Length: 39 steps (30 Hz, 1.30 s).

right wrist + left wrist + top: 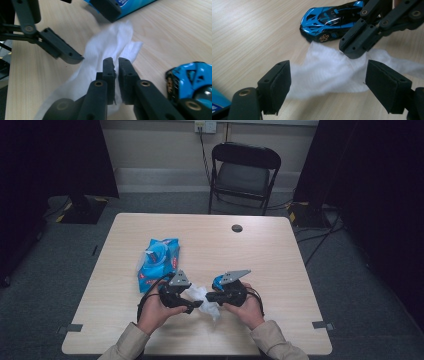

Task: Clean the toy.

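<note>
So the right tool has its jaws nearly pressed together, pinching a fold of the white wet wipe. The wipe is crumpled on the light wood table, near the front edge, right between the two hands. The left tool is spread wide with the wipe lying between its pads, but the pads aren't touching it. A blue toy sports car sits on the table just beyond the wipe, close beside the right tool. Off to the left there's a blue pack of wet wipes lying flat. In the high view the tools point at each other over the wipe. A black folding chair stands behind the table.
</note>
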{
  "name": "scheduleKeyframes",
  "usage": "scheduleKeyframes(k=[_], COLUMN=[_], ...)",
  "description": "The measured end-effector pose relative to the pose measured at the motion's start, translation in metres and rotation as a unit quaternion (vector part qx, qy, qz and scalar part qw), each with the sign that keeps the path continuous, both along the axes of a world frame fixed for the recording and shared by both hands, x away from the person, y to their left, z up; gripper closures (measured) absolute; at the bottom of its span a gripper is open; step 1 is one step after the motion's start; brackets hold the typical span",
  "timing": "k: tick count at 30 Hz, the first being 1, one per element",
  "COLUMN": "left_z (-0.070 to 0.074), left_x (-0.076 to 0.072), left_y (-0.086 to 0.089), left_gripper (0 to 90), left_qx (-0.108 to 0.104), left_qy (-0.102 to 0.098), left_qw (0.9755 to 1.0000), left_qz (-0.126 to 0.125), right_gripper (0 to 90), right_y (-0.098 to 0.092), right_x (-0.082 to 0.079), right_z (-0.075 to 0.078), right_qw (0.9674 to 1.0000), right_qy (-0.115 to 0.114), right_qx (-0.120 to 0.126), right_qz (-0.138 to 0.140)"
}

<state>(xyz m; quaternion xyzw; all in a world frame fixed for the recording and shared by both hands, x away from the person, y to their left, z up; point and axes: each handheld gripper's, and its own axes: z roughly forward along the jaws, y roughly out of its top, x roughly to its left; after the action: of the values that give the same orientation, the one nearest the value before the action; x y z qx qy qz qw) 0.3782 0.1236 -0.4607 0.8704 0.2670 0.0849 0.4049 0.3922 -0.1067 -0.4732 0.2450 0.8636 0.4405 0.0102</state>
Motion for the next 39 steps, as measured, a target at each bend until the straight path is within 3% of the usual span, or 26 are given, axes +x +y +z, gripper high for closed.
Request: scheduleKeyframes(k=[5,7,8,10,13,16,19,22,25,39], left_z=[-0.006,-0.006,-0.008,-0.009,-0.014,-0.016,-0.019,-0.020,-0.021,-0.022], left_x=[0.000,0.000,0.000,-0.001,0.000,0.000,0.000,0.000,0.000,0.002], left_y=[-0.003,-0.004,-0.007,-0.008,-0.011,-0.013,-0.015,-0.014,-0.013,-0.011], left_gripper=[21.9,22.1,22.0,22.0,22.0,22.1,22.4,22.4,22.4,22.6], left_qx=[-0.005,-0.004,-0.002,-0.005,0.001,0.004,0.001,0.002,0.003,-0.002], left_qy=[0.007,0.008,0.008,0.010,0.018,0.018,0.025,0.028,0.029,0.031], left_qw=[1.0000,1.0000,1.0000,0.9999,0.9998,0.9998,0.9996,0.9995,0.9995,0.9994], left_qz=[0.003,0.001,-0.003,-0.004,-0.008,-0.008,-0.011,-0.012,-0.012,-0.011], right_gripper=[64.7,63.0,55.4,52.9,40.0,36.1,30.7,27.6,24.7,18.0], right_y=[-0.002,-0.005,-0.013,-0.016,-0.031,-0.037,-0.039,-0.038,-0.036,-0.020], right_x=[0.000,0.001,0.002,0.002,0.009,0.015,0.023,0.030,0.036,0.055], right_z=[-0.001,0.000,0.005,0.007,0.019,0.021,0.018,0.010,0.003,-0.009], right_qw=[0.9999,0.9999,0.9997,0.9994,0.9971,0.9955,0.9925,0.9916,0.9920,0.9874], right_qy=[-0.004,-0.005,-0.013,-0.018,-0.043,-0.048,-0.067,-0.052,-0.039,-0.019], right_qx=[-0.009,-0.007,0.003,0.004,0.006,0.002,-0.047,-0.064,-0.062,-0.118], right_qz=[-0.008,-0.012,-0.023,-0.028,-0.063,-0.082,-0.091,-0.099,-0.103,-0.103])
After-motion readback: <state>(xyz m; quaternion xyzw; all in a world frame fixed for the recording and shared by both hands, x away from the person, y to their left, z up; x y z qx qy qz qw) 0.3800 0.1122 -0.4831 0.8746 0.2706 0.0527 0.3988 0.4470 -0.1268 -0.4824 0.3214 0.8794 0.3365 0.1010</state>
